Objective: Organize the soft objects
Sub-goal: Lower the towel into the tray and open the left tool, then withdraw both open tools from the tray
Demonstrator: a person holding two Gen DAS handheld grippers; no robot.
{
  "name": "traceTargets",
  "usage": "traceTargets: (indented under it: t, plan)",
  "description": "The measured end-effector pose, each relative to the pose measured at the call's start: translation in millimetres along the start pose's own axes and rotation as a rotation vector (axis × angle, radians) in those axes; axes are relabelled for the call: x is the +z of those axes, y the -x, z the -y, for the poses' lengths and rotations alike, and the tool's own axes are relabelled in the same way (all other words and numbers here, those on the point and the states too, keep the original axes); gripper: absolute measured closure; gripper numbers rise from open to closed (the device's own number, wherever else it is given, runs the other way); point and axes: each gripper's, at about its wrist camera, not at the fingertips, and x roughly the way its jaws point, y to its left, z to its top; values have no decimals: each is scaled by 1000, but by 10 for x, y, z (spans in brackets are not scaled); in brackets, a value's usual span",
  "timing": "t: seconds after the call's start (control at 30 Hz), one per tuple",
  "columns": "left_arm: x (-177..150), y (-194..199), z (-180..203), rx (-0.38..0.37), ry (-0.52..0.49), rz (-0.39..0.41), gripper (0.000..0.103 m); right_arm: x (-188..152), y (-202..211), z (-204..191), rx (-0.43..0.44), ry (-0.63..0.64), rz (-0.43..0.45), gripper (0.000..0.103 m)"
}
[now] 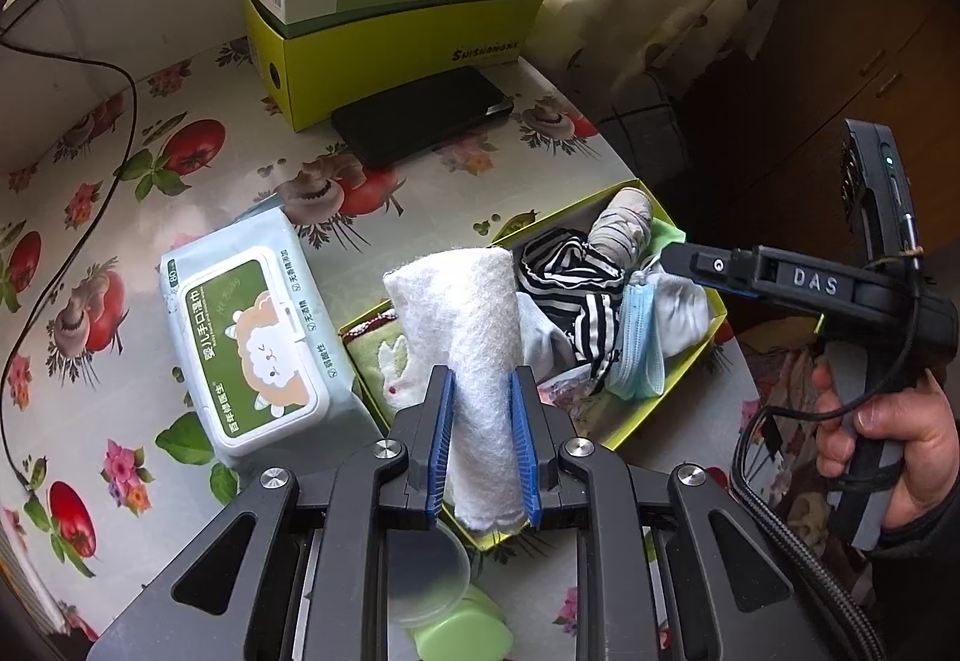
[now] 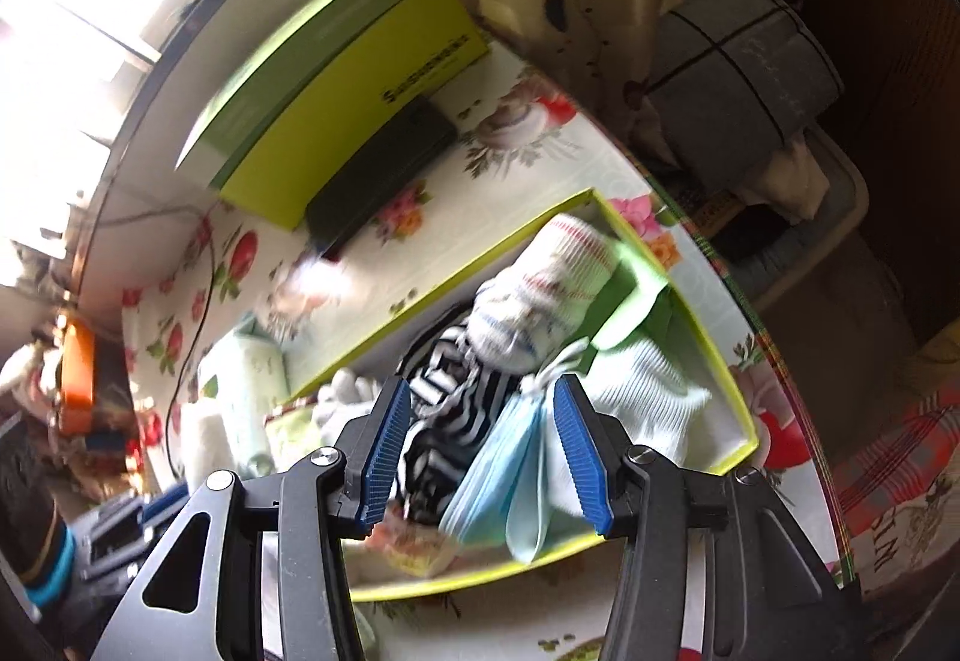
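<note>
Blue-padded left tool [image 1: 480, 442] clamped on a rolled white towel [image 1: 465, 337], held over the tray's 7 o'clock end.

Squeezed at its lower third, the towel stands nearly upright between the pads; it looks light, plush and compressible, so a mid-roll grip seems best to stop it unrolling or sagging. Behind it at 1 o'clock, the shallow yellow-green tray [image 1: 696, 361] on the floral tabletop [image 1: 180, 181] already holds a striped black-and-white garment [image 1: 570, 277], a rolled sock [image 1: 624, 223], a blue face mask [image 1: 639, 349] and a green bunny cloth [image 1: 384, 361]. At 9 o'clock lies a wet-wipes pack [image 1: 258, 337]. Right tool [image 2: 483, 451] hovers above the mask with its pads apart, gripping nothing; that thin, floppy mask would likely be best pinched at its folded edge.
</note>
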Motion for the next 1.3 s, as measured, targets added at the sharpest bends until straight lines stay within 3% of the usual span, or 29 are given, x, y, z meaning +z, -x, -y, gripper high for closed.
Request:
traceTargets:
  t: [0.33, 0.73, 0.9, 1.3]
  plan:
    - [7, -207, 38, -28, 51, -45, 83, -334, 139, -225, 31, 122, -37, 54]
    - [27, -544, 40, -71, 137, -116, 78, -439, 154, -252, 45, 148, -65, 54]
    - [13, -493, -12, -84, 162, -102, 69, -447, 128, -300, 51, 168, -77, 54]
    - [-27, -205, -84, -19, 149, -57, 69, -492, 108, -544, 39, 238, -86, 54]
